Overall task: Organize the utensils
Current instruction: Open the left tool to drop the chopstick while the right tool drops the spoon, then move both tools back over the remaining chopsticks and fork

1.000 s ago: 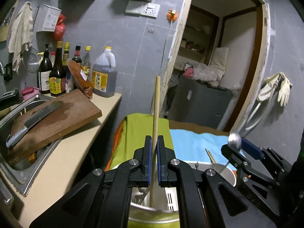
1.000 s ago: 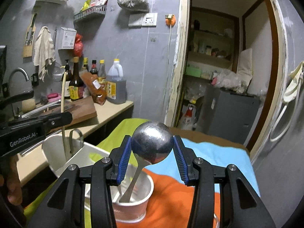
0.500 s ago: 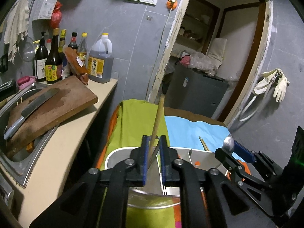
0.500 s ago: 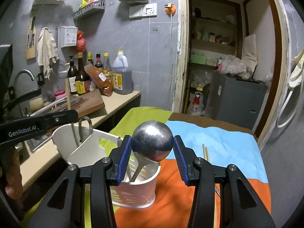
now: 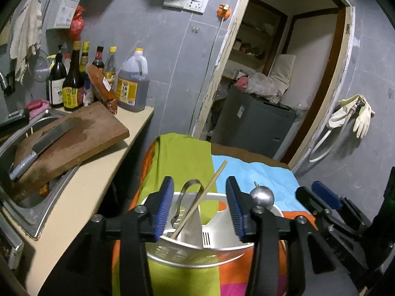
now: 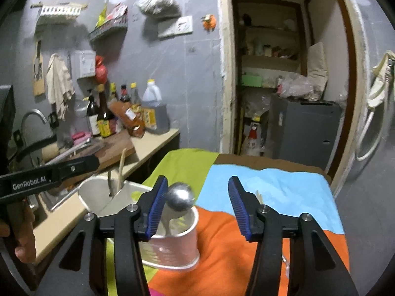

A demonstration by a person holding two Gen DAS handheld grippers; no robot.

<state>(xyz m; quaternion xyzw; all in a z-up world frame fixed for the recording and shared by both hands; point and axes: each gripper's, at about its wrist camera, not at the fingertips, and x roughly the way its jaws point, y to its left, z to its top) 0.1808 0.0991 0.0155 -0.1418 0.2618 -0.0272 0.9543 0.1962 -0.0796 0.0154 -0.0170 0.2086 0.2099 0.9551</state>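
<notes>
- Both your grippers, left gripper [image 5: 198, 206] and right gripper [image 6: 196, 203], are spread wide, holding nothing.
- Chopstick [image 5: 200, 198] leans inside the white caddy [image 5: 197, 252]'s left compartment beside the tongs [image 5: 190, 194].
- Ladle [image 6: 179, 198] stands in the caddy's right compartment.

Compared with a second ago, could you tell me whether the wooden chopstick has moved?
Yes. The wooden chopstick stood upright between the shut left tongs; now released, it leans right inside the utensil holder.

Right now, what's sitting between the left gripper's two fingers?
In the left wrist view, a metal loop handle and a wooden chopstick stand in the white utensil holder, untouched between the open fingers.
</notes>
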